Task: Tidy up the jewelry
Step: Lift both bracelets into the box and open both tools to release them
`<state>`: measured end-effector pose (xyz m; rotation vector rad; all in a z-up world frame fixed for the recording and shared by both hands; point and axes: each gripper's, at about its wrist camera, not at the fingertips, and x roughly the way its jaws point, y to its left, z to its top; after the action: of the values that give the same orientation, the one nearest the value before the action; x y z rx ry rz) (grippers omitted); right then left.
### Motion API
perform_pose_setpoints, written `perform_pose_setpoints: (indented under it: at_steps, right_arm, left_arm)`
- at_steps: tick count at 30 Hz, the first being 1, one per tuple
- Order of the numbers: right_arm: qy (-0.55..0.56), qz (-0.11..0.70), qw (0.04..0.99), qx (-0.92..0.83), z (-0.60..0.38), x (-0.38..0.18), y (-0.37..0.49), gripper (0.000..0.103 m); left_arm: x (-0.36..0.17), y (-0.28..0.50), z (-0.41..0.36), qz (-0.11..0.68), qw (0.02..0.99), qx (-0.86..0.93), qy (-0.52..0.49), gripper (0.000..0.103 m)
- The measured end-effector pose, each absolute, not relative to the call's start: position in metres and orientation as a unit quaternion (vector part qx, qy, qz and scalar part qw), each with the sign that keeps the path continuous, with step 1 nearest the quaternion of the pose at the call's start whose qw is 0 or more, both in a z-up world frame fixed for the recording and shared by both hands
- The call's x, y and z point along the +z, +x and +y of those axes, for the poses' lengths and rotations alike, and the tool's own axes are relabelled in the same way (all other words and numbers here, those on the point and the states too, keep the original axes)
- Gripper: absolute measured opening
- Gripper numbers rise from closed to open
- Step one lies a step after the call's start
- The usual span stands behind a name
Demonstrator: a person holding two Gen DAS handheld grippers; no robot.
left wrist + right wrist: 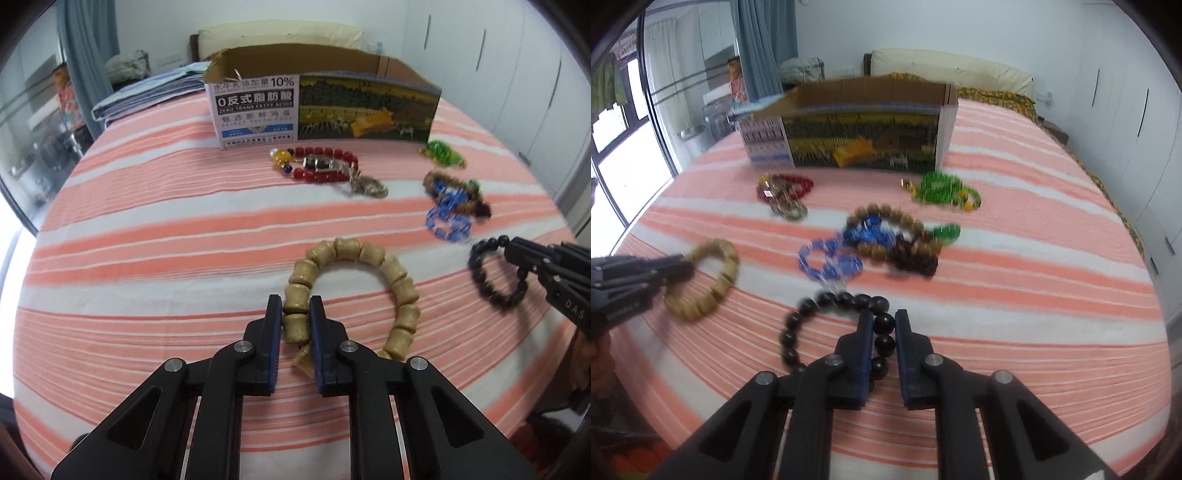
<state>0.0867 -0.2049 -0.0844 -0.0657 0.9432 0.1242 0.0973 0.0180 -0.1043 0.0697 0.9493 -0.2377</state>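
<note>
**Gripping two bracelets, with the sorting barely begun**

Pinching a bead of the tan wooden bracelet point(351, 291), the left gripper point(294, 306) has its jaws closed on the loop's near-left side; the rest of the loop lies on the striped bed cover point(147, 221) or just above it, which cannot be told. To the right, the right gripper point(881, 321) has its jaws pressed onto the black bead bracelet point(827, 325) at the loop's near-right part, the other beads curving away to the left on the cover.

Farther out, the rest of the jewelry is spread loose over the bed. A blue bead bracelet point(829, 260) lies just beyond the black one, touching a tangle of brown bead bracelets point(897, 236) with a blue piece and a green piece among them. A green bead bracelet point(942, 190) sits near the right end of the cardboard box point(325, 107), and a red bead bracelet point(321, 164) with a metal chain piece point(367, 186) lies near the box's front.

The box stands open at the far side of the bed; its inside is hidden from both views, so whether anything has been put in cannot be told. Judging from this layout, the task looks to be at an early stage: two pieces are in hand, none visibly stowed, and at least four clusters wait on the cover.
</note>
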Motion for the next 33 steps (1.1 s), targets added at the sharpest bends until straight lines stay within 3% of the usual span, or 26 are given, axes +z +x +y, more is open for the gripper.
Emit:
perform_pose_setpoints:
  at_steps: [16,33]
  right_arm:
    - [-0.01,0.378,0.92,0.107,-0.209,0.012,0.102,0.012]
    - [-0.032,0.315,0.936,0.152,-0.191,0.068,0.226,0.012]
  left_arm:
    - [-0.002,0.105,0.028,0.374,0.911,-0.164,-0.057,0.012]
    - [0.066,0.236,0.024,0.326,0.929,-0.167,-0.052,0.012]
